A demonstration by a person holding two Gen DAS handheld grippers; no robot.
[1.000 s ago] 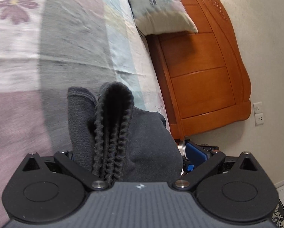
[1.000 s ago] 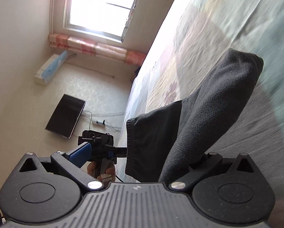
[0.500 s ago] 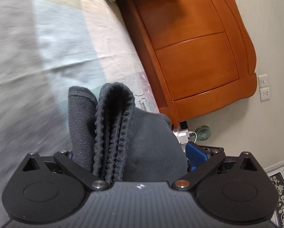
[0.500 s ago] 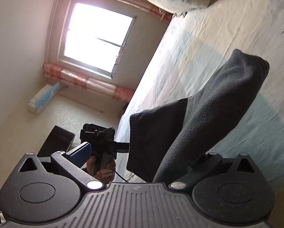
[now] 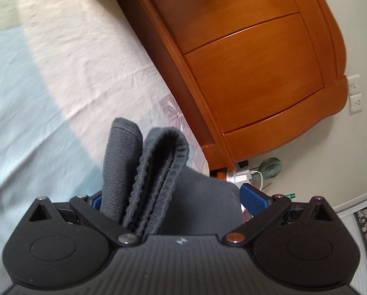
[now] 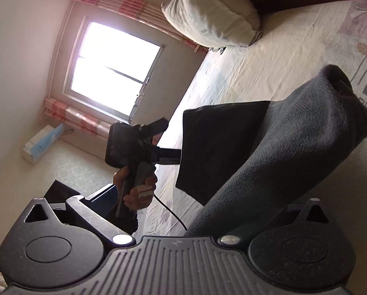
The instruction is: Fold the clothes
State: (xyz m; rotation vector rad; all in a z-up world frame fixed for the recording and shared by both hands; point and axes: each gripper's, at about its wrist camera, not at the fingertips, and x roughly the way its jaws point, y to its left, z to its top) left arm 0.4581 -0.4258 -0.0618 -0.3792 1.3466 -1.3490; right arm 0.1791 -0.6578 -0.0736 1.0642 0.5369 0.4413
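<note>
A dark grey knit garment [image 5: 159, 167] hangs in the air over the bed, stretched between both grippers. In the left wrist view its ribbed hem is bunched upright between the blue pads [image 5: 253, 196] of my left gripper [image 5: 173, 196], which is shut on it. In the right wrist view a thick grey fold of the garment [image 6: 294, 152] runs out of my right gripper [image 6: 203, 204], shut on it, with the right finger hidden by cloth. There the left gripper [image 6: 176, 156], held by a hand [image 6: 139, 191], clamps the garment's far edge.
The pale flowered bed sheet [image 5: 73, 73] lies below. A wooden headboard [image 5: 245, 61] stands at the bed's end, with a pillow [image 6: 213, 12] against it. A small fan [image 5: 269, 168] and a rug [image 5: 365, 233] are on the floor. A window [image 6: 114, 68] is far off.
Both grippers have carried the garment toward the headboard end of the bed, and the views have swung that way. Both holds are unchanged; the left gripper now looks nearer in the right view.
</note>
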